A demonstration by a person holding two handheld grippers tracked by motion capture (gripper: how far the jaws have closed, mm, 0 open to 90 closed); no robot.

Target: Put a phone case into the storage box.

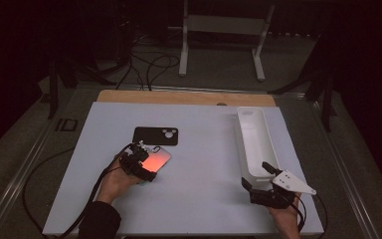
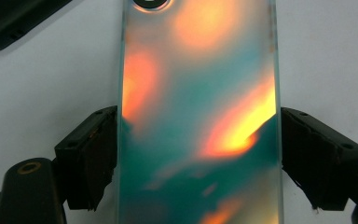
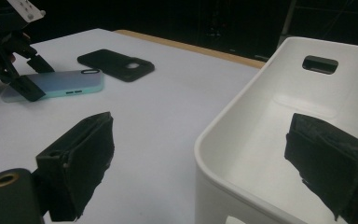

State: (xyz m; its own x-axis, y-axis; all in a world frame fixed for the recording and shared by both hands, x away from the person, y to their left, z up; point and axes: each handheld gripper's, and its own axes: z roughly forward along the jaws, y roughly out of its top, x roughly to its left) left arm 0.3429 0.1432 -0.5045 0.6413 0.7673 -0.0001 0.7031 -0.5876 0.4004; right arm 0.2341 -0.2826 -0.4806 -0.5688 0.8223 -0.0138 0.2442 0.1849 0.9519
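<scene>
A phone with a shimmering orange and teal back [image 1: 158, 158] [image 3: 60, 84] lies flat on the white table [image 1: 204, 149], left of centre. My left gripper [image 1: 146, 162] [image 2: 199, 154] straddles its near end, and both pads [image 2: 100, 154] rest against the phone's long edges [image 2: 200, 116]. Just beyond it lies a black phone case [image 1: 155, 135] [image 3: 116, 64] with a round camera hole. My right gripper [image 1: 256, 174] [image 3: 198, 163] stands open at the near end of a long white bin [image 1: 241, 144] [image 3: 242, 112]. One of its jaws is outside the bin wall and the other is over the inside.
The bin runs lengthwise along the table's right side and looks empty inside, with a handle slot [image 3: 320, 64] at its far end. A wooden strip [image 1: 184, 97] borders the far table edge. Cables and a white stand [image 1: 221, 45] are on the floor beyond.
</scene>
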